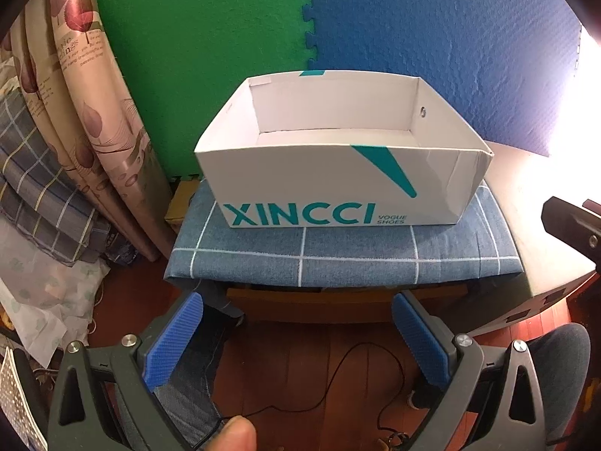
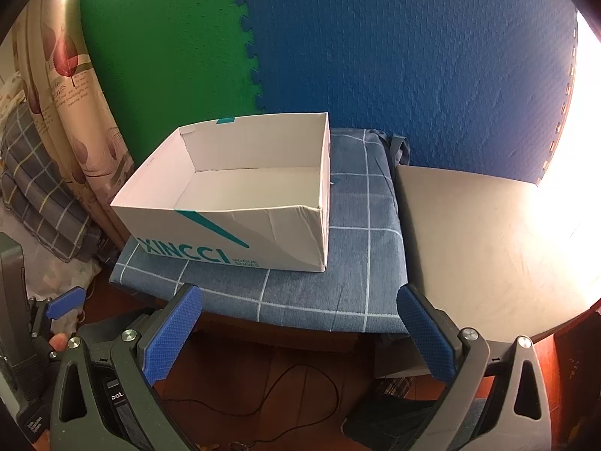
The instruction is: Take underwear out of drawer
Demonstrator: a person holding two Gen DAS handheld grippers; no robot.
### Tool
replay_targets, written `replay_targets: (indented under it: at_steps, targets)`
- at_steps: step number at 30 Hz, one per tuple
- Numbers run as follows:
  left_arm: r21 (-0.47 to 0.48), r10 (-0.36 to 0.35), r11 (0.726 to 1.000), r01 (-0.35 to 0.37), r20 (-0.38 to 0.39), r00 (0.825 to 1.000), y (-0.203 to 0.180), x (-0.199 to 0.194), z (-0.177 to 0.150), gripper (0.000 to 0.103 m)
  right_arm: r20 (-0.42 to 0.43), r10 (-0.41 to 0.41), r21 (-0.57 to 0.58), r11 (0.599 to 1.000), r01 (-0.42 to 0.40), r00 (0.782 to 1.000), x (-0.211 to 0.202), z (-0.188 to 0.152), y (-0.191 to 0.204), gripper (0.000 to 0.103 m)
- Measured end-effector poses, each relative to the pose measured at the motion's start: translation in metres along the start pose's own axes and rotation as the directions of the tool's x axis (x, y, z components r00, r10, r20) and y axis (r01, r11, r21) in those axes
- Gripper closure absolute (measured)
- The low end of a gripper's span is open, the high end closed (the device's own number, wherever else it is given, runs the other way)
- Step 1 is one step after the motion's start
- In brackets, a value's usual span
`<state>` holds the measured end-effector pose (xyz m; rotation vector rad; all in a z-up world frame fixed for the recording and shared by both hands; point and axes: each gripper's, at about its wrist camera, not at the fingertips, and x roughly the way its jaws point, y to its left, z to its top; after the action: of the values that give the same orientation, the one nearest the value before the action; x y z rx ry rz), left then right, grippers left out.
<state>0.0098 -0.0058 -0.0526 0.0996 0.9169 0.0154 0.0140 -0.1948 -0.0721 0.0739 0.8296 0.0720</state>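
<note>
I hold both the left gripper [image 1: 296,332] and right gripper [image 2: 298,329] wide open and empty, and should find the drawer under the cushion's [image 2: 300,293] front edge before reaching.

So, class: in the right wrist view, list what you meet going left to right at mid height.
Folded plaid bedding → leaf-print curtain → white shoe box → blue checked cushion → grey table.
</note>
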Motion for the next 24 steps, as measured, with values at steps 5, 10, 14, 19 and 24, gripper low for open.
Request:
replay_targets:
  at_steps: [5, 10, 14, 19, 24]
  targets:
    - [-0.011, 0.014, 1.000, -0.013, 0.012, 1.000, 0.005, -0.008, 0.000, 0.000, -0.002, 0.037, -0.021, 0.999, -0.037, 0.999, -0.003, -0.002, 0.007, 0.000]
    - [-0.015, 0.016, 1.000, -0.016, 0.024, 1.000, 0.007, -0.013, 0.002, 0.000, 0.001, 0.050, -0.057, 0.997, -0.049, 0.999, -0.006, -0.003, 0.018, 0.000]
    - [-0.008, 0.011, 1.000, -0.010, 0.029, 1.000, 0.006, -0.009, 0.000, 0.000, 0.002, 0.058, -0.071, 0.996, -0.058, 0.998, -0.007, -0.004, 0.022, 0.000]
    - [-0.013, 0.005, 1.000, -0.005, 0.009, 1.000, 0.004, 0.007, -0.004, 0.000, 0.002, 0.049, -0.070, 0.996, -0.049, 0.999, -0.006, -0.005, 0.019, 0.000]
    - [-0.013, 0.027, 1.000, -0.027, 0.006, 1.000, 0.005, 0.026, -0.011, 0.000, -0.009, 0.041, -0.045, 0.998, -0.041, 0.999, 0.003, -0.005, 0.012, 0.000]
